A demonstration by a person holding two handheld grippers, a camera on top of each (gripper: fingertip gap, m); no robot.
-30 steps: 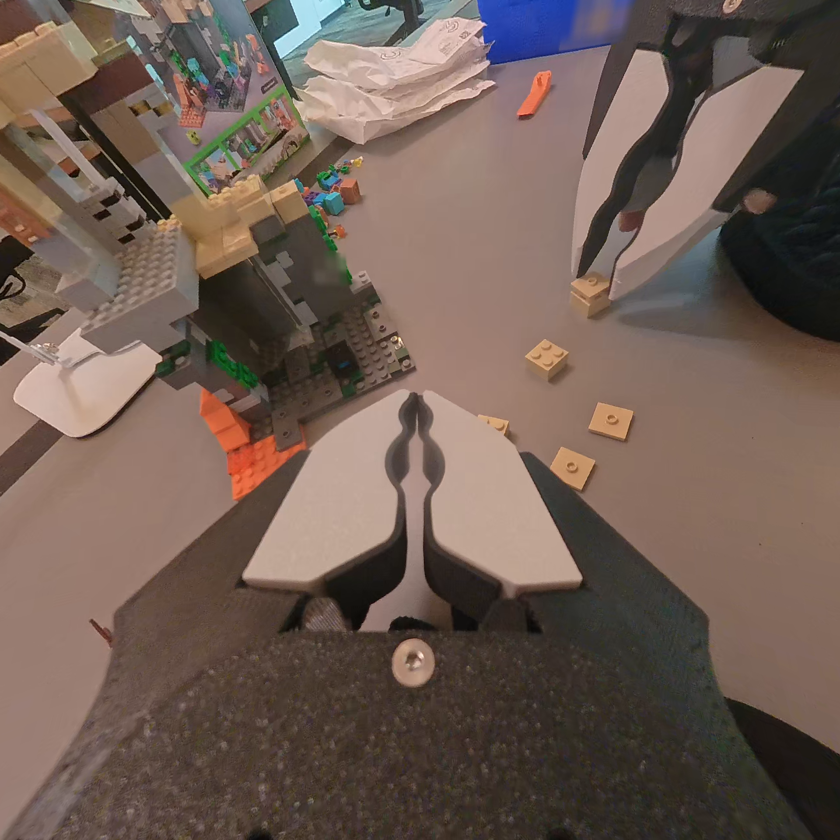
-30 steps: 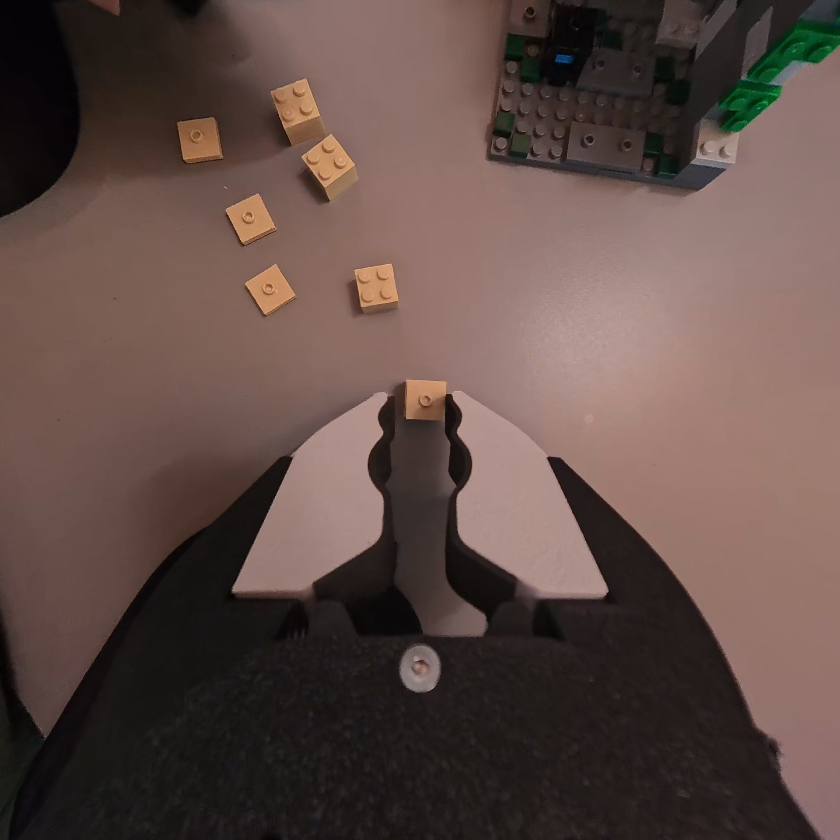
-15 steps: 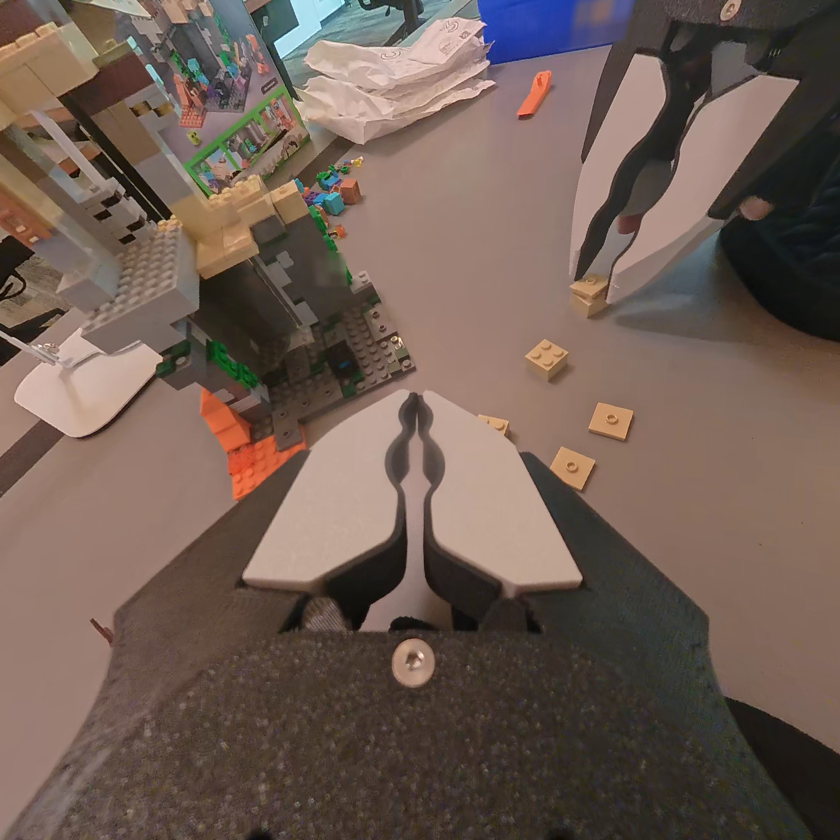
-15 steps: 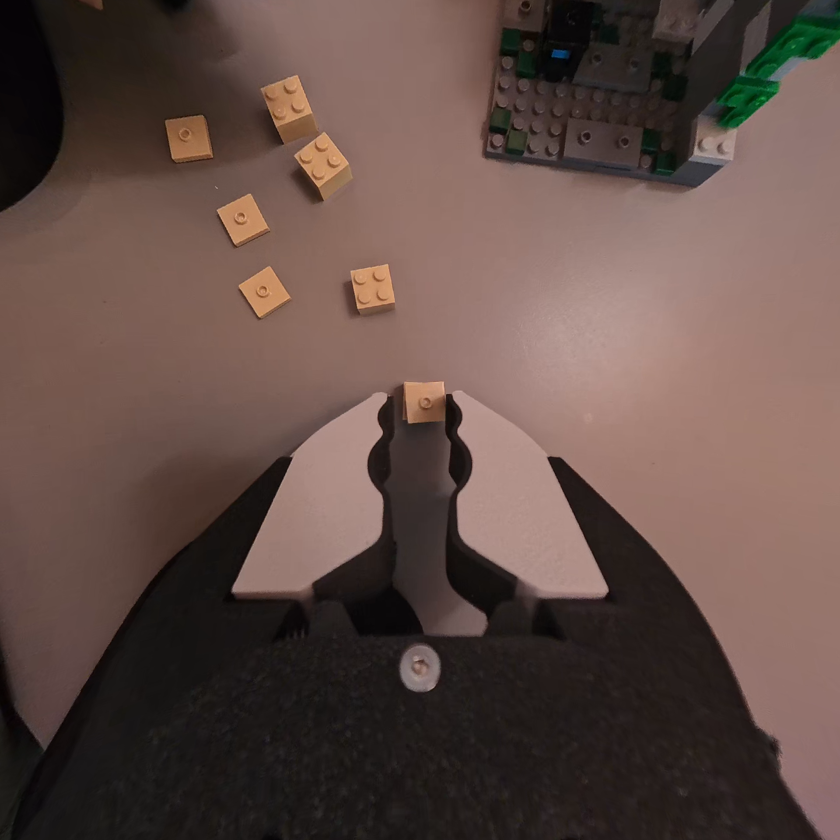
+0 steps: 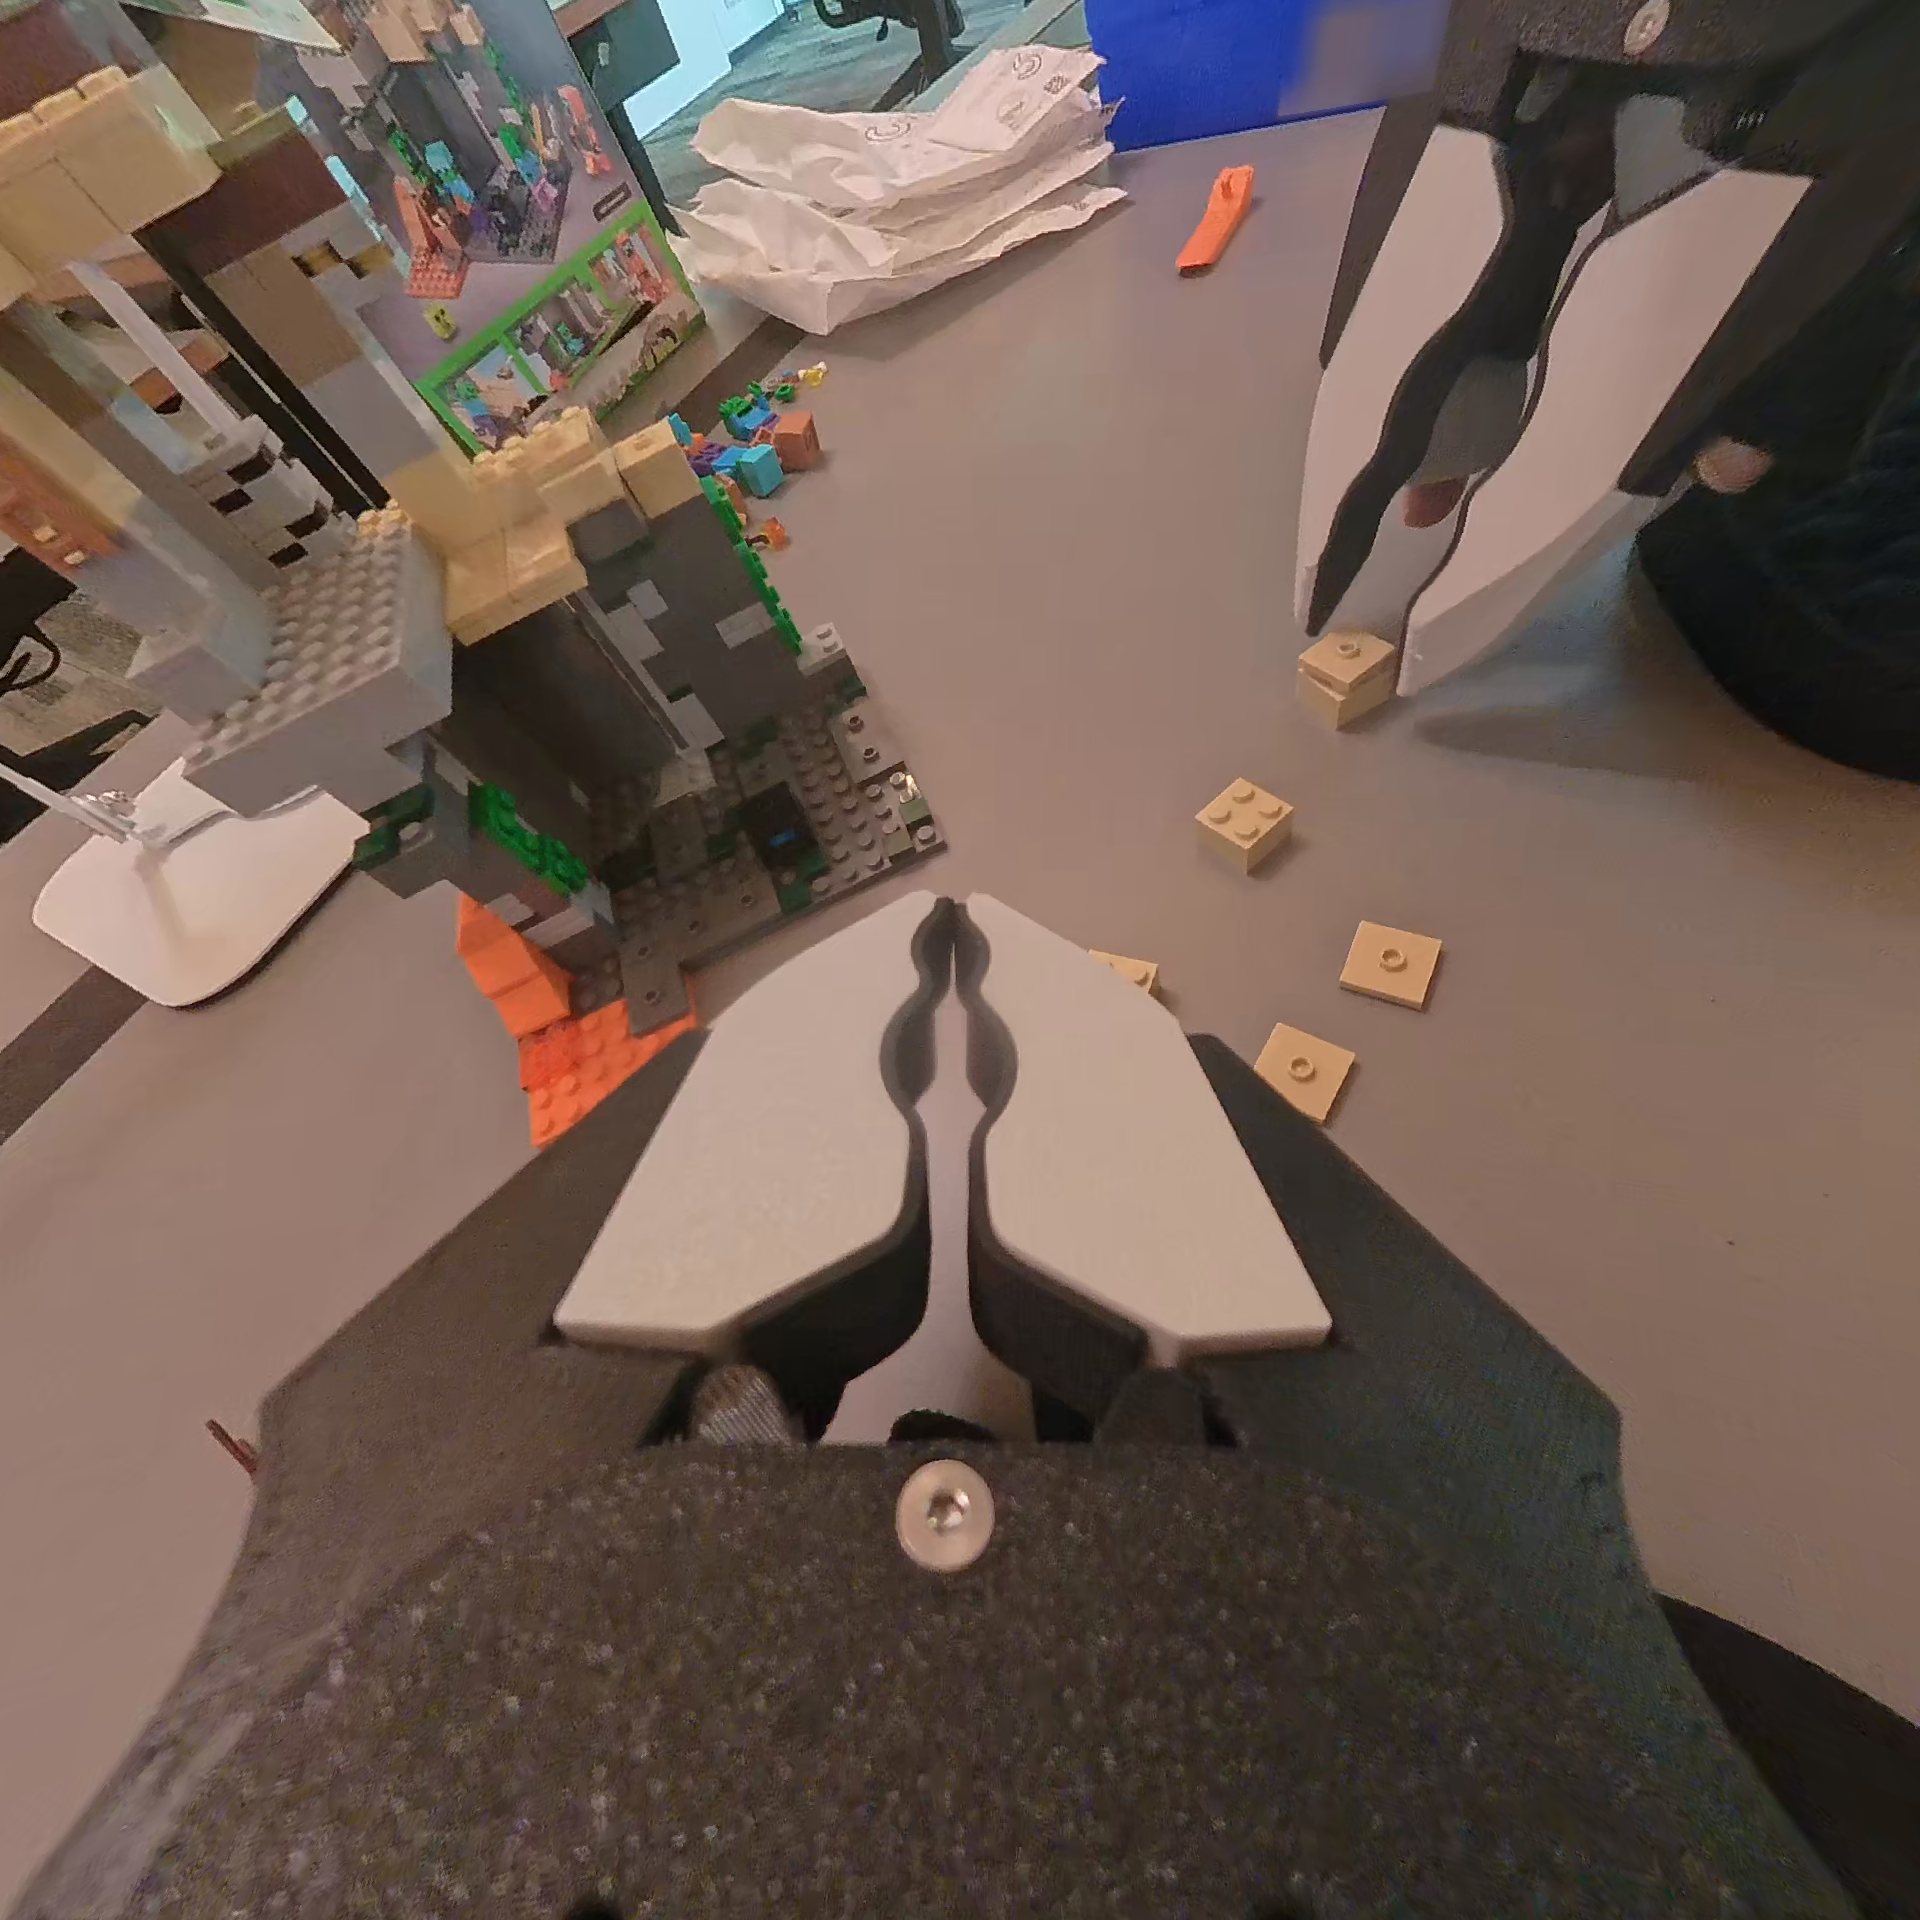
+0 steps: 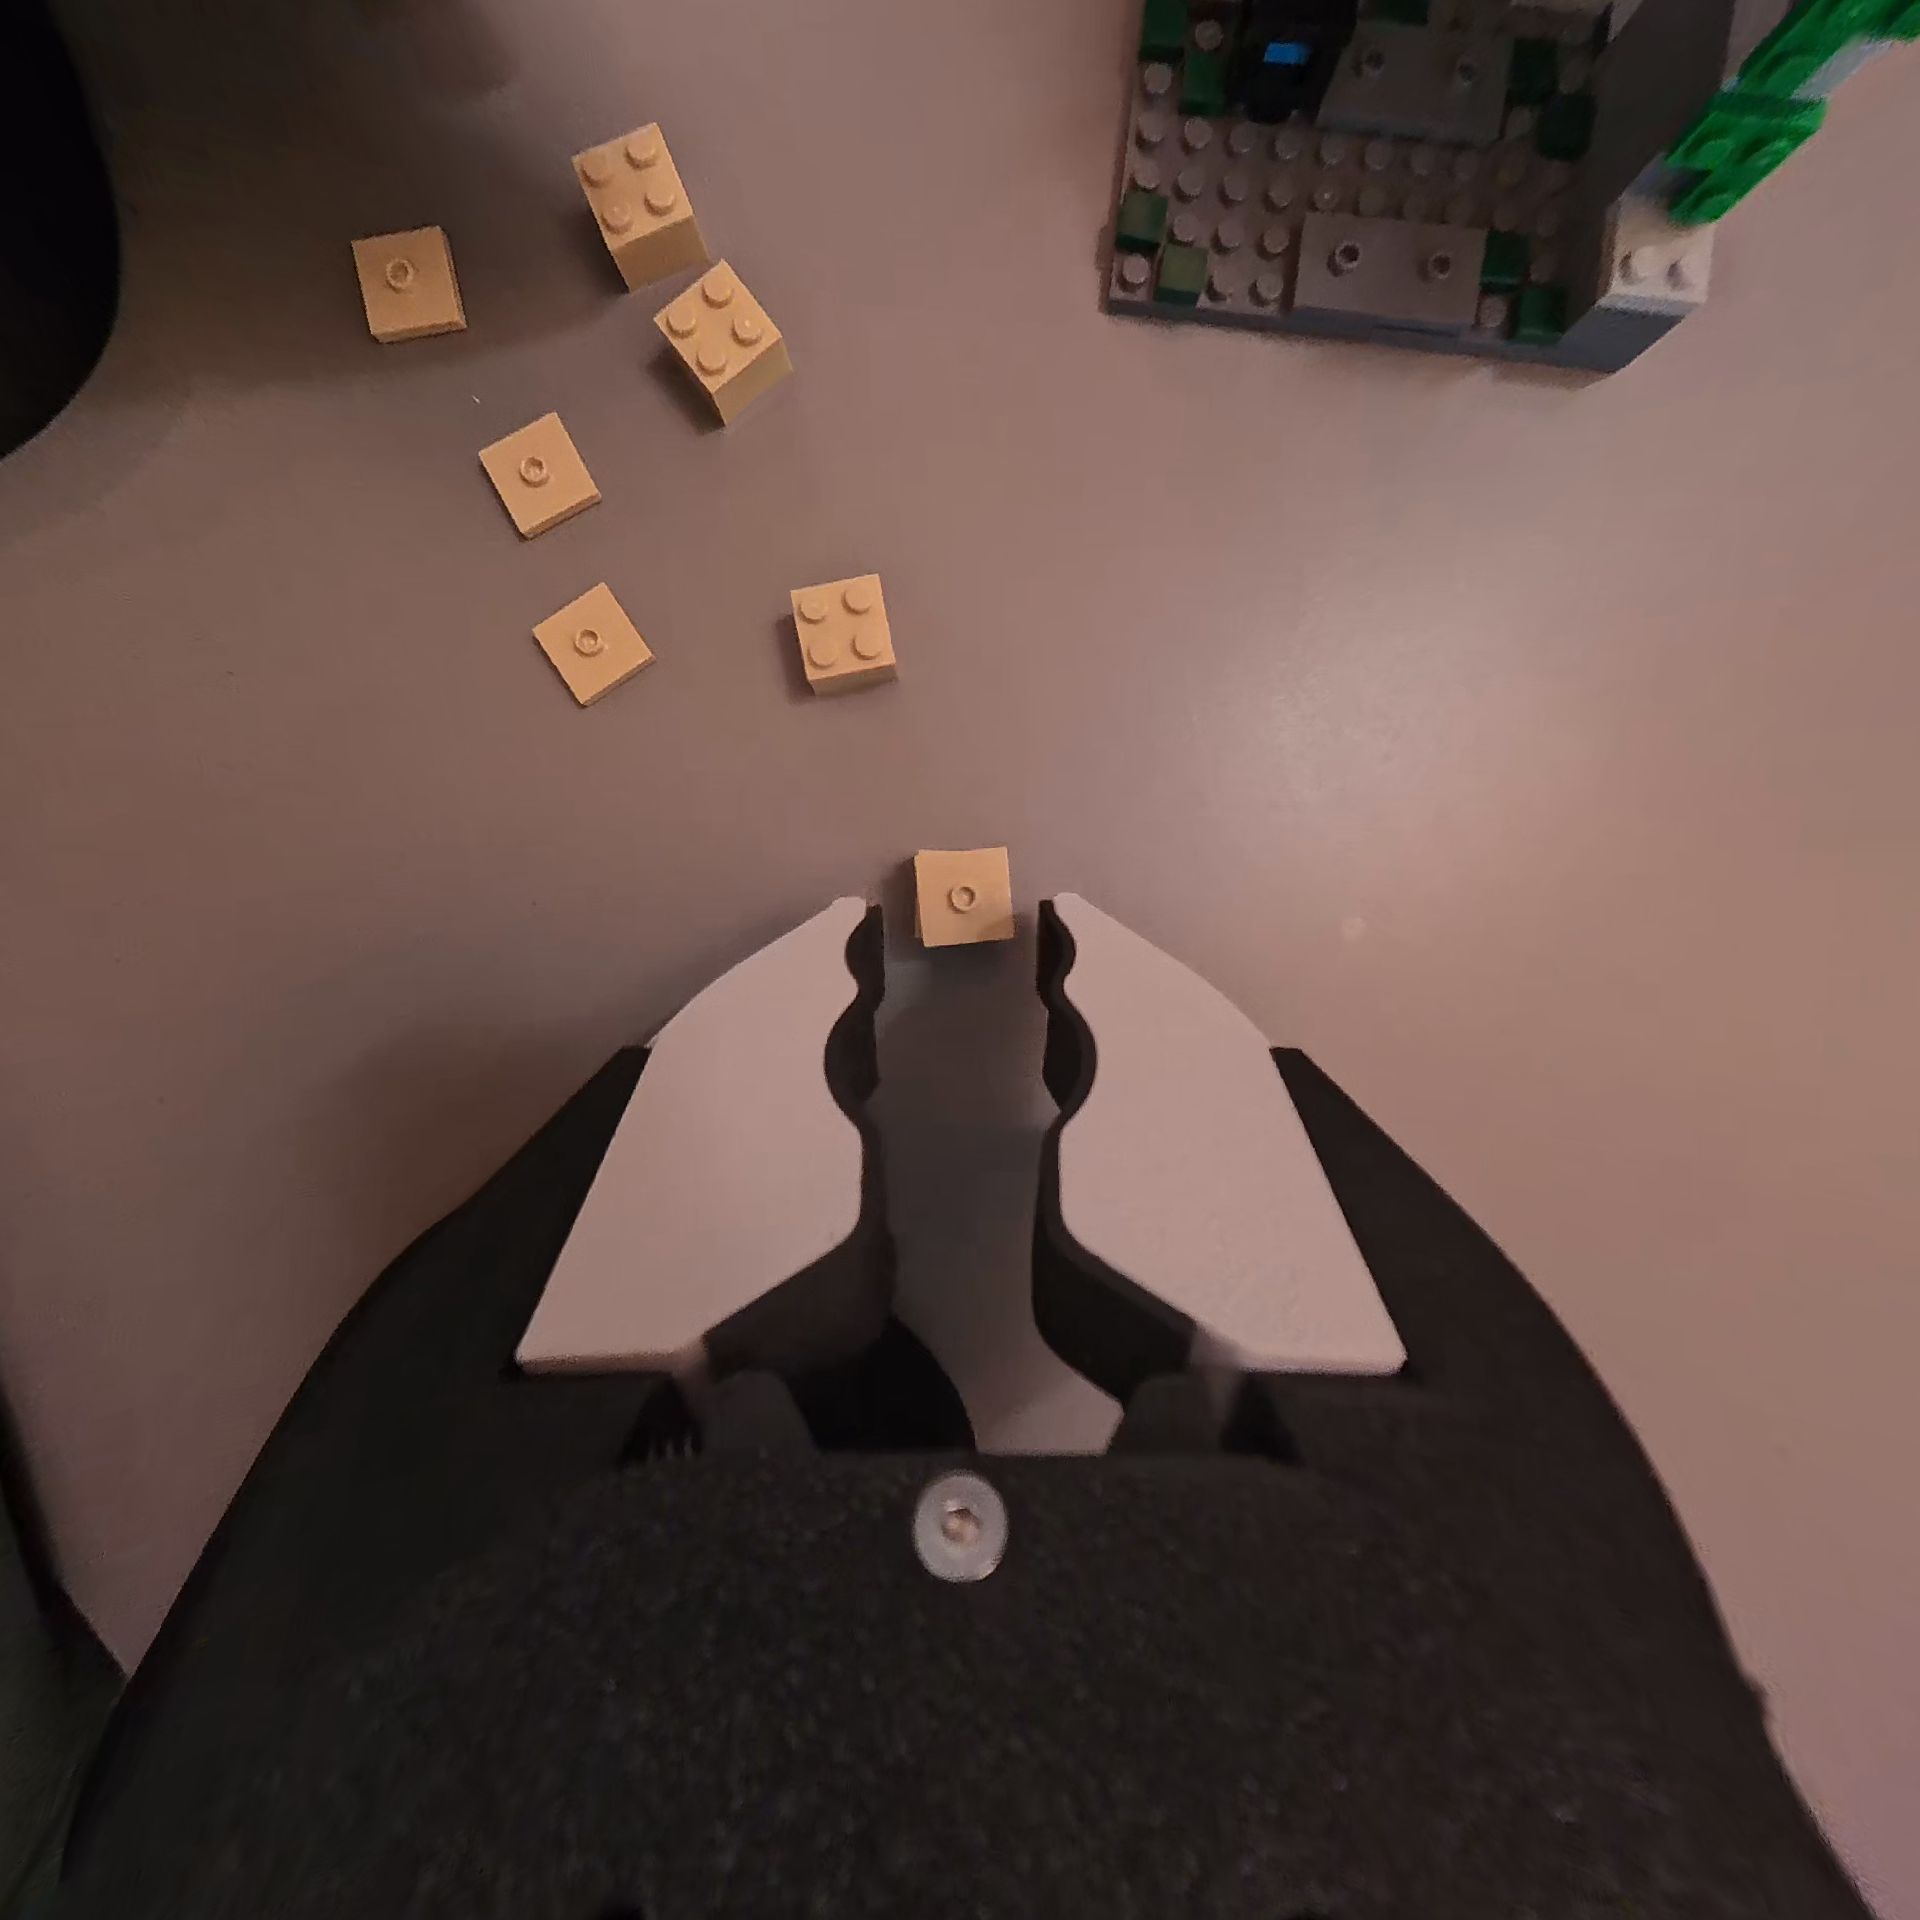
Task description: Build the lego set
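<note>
A tan single-stud plate on a tan brick [image 6: 963,896] stands on the grey table between the fingertips of my right gripper [image 6: 961,916], which is open with a small gap on each side. In the left wrist view this stack [image 5: 1345,675] looks slightly askew under the right gripper [image 5: 1361,636]. My left gripper [image 5: 951,912] is shut and empty, low over the table by the grey, green and tan lego build [image 5: 675,727]. Loose tan 2x2 bricks [image 6: 720,338] [image 6: 842,632] and tan plates [image 6: 538,473] [image 6: 590,642] lie nearby.
The build's grey studded base [image 6: 1351,239] is at the right wrist view's top right. The set's box [image 5: 520,239], white paper bags [image 5: 904,177], an orange separator tool [image 5: 1216,218], small coloured bricks [image 5: 764,457] and a white stand base [image 5: 177,904] lie beyond. A dark bulky thing [image 5: 1818,623] is at right. There is about 15 cm between the tips of the two grippers.
My right gripper has opened and let go of the tan plate-and-brick stack, which stays on the table. My left gripper has not moved.
</note>
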